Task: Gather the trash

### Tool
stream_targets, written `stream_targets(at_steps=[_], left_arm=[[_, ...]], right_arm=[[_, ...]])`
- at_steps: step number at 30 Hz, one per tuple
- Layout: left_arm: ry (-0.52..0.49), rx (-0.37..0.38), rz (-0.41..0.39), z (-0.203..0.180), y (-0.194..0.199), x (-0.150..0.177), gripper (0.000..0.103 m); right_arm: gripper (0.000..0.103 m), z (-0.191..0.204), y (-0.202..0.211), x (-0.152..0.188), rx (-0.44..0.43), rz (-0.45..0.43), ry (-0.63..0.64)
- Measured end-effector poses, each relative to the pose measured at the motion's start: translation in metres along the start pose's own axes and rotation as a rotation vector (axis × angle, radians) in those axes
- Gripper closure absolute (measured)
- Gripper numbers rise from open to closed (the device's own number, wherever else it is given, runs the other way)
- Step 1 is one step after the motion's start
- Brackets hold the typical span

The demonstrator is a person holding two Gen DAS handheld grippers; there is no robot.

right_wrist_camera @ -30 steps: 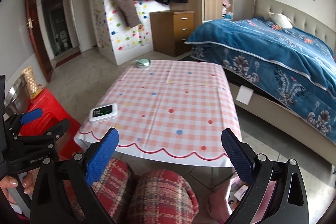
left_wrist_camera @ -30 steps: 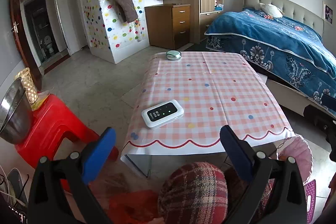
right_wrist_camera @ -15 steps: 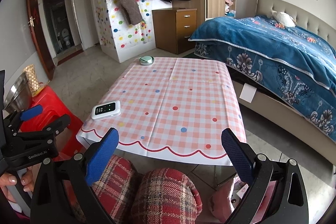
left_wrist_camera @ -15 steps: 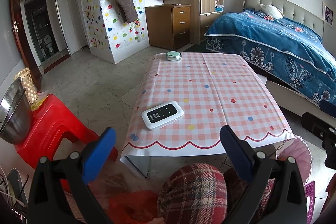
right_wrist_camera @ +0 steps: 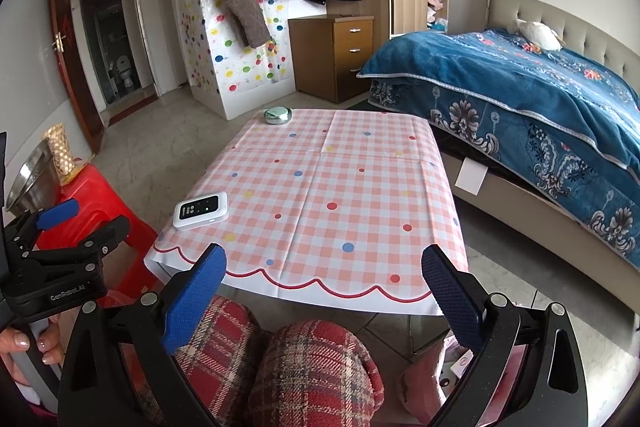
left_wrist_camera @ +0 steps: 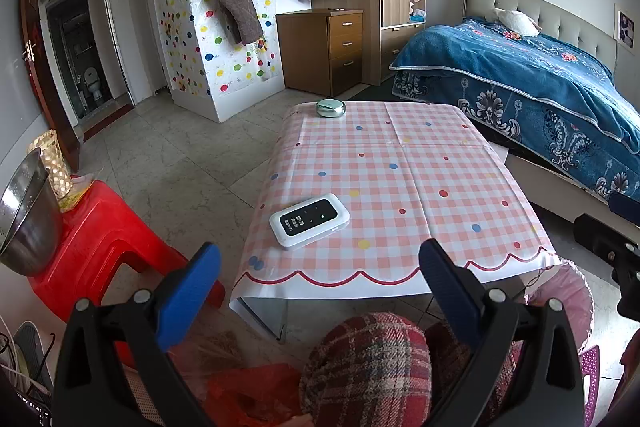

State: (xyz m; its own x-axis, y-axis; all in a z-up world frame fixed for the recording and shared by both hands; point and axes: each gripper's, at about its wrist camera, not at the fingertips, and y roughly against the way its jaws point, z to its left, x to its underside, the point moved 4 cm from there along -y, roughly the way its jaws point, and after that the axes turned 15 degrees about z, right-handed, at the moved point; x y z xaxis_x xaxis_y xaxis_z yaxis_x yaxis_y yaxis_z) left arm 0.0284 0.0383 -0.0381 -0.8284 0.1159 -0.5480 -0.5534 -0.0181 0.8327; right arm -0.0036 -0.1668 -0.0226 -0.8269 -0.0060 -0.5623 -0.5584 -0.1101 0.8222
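Observation:
A low table with a pink checked cloth (left_wrist_camera: 400, 187) (right_wrist_camera: 340, 187) stands before me. On it lie a white pocket device with a black screen (left_wrist_camera: 309, 219) (right_wrist_camera: 201, 210) and a small round green tin (left_wrist_camera: 330, 107) (right_wrist_camera: 277, 115). A pink-lined trash bin (left_wrist_camera: 560, 299) (right_wrist_camera: 452, 371) sits on the floor at the table's near right. My left gripper (left_wrist_camera: 320, 291) is open and empty, held back over my knees. My right gripper (right_wrist_camera: 324, 295) is open and empty, also short of the table edge. No loose trash shows on the table.
A red plastic stool (left_wrist_camera: 96, 235) with a steel bowl (left_wrist_camera: 24, 219) stands left of the table. A red bag (left_wrist_camera: 256, 391) lies on the floor by my knee. A bed with a blue cover (left_wrist_camera: 520, 79) runs along the right. A wooden drawer chest (left_wrist_camera: 324, 51) stands behind.
Both grippers have drifted back and up a little, so the table looks slightly farther. Both stay open and empty.

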Motion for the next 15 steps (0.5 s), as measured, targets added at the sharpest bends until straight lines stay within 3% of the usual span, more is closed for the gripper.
stream_targets(at_steps=[15], left_arm=[[0.0, 0.001, 0.001, -0.0004, 0.0, -0.0007, 0.007]], right_arm=[[0.006, -0.002, -0.0003, -0.0001, -0.002, -0.002, 0.001]])
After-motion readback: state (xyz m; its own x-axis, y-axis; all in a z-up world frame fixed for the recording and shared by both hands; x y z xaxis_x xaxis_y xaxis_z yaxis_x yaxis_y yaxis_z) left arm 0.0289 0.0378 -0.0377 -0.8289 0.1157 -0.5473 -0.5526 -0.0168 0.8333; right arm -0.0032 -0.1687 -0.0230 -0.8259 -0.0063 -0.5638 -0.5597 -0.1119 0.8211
